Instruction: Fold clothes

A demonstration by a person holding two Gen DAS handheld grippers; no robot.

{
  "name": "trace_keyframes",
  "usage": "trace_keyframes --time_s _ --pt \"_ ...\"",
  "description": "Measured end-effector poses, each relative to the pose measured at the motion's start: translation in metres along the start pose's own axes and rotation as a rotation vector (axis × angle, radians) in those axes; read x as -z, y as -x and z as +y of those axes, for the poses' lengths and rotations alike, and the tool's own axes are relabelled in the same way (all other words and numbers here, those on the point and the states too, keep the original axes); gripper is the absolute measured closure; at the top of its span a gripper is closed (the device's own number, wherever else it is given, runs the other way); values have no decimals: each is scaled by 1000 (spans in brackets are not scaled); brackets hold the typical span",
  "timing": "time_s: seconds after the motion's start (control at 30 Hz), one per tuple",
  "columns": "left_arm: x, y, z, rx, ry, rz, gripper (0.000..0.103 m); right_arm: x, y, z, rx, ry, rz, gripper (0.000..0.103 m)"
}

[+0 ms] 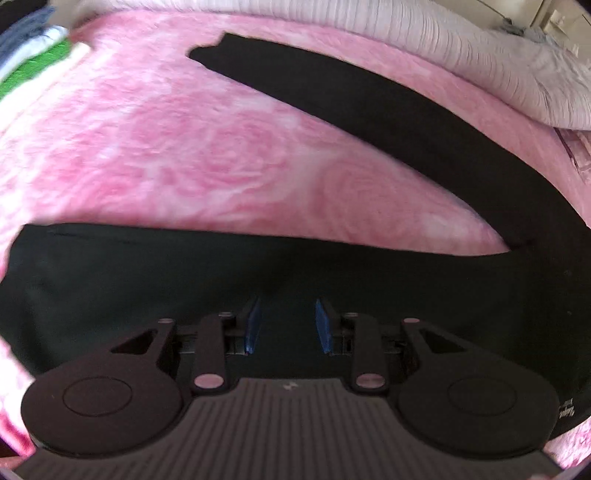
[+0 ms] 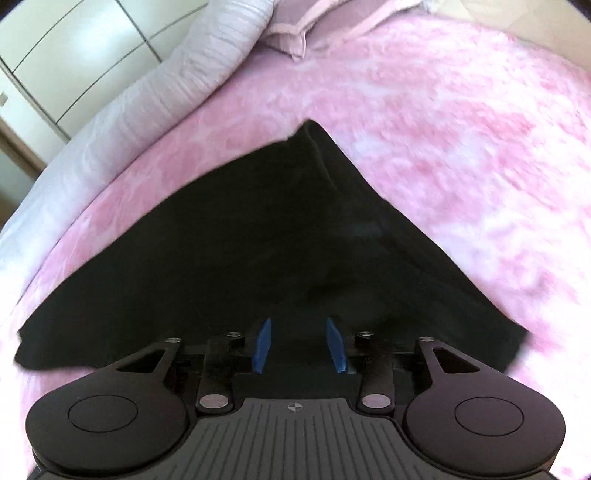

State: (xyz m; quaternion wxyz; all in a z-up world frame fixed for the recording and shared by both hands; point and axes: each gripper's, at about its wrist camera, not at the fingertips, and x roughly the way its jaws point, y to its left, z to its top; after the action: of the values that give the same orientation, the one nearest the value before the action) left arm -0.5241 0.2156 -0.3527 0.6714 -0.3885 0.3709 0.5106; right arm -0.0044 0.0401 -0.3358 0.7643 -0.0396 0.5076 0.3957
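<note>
Black trousers point(image 1: 388, 122) lie spread on a pink rose-patterned blanket point(image 1: 207, 155), their two legs forming a V that joins at the right. My left gripper point(image 1: 288, 314) hovers over the nearer leg point(image 1: 147, 280), its blue-padded fingers open with nothing between them. In the right wrist view the same black garment point(image 2: 258, 236) shows as a broad triangle with a corner pointing away. My right gripper point(image 2: 299, 332) stands open just above its near part, holding nothing.
A pale ribbed duvet point(image 1: 461, 48) is bunched along the far edge of the bed. A stack of folded clothes point(image 1: 33, 62), green, white and blue, sits at the far left. A pink pillow point(image 2: 303, 29) and white wardrobe doors point(image 2: 74, 55) show beyond.
</note>
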Motion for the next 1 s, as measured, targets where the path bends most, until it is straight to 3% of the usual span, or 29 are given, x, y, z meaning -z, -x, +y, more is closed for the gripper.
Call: trace_keyframes --time_s 0.07,0.13,0.17,0.2,0.33,0.4,0.43,0.5,0.57,0.63,0.73,0.77,0.97,1.0 --pt "-8 -8 0 30 21 22 76 4 -18 15 44 4 2 67" --pt "-11 -12 2 58 34 43 76 12 -22 18 17 -49 35 67" --pt "-11 -13 4 71 38 54 76 18 -22 23 -9 -53 63 71" --pt "-13 -15 5 82 39 67 76 23 -22 30 -36 -54 91 82" --pt "-22 -19 8 95 23 96 76 46 -8 69 -240 67 238 83" --pt "-28 -23 13 104 31 100 76 46 9 82 -195 143 189 83" --pt "-31 -24 15 108 33 100 76 38 9 72 -159 84 160 81" --pt "-37 -26 19 117 32 97 76 21 9 48 -89 -58 105 62" --pt "-41 -29 21 123 28 99 76 4 4 25 -29 -217 66 53" --pt "-44 -32 21 128 22 104 76 -4 -8 6 -16 -360 55 53" --pt "-49 -36 23 136 14 111 76 -2 -22 -2 -52 -478 67 54" --pt "-51 -38 23 139 11 113 76 -1 -25 9 -80 -464 97 54" --pt "-55 -44 29 140 14 122 76 -3 -31 62 -31 -247 79 54" --pt "-56 -45 30 140 16 122 76 -2 -41 58 -24 -290 96 55"
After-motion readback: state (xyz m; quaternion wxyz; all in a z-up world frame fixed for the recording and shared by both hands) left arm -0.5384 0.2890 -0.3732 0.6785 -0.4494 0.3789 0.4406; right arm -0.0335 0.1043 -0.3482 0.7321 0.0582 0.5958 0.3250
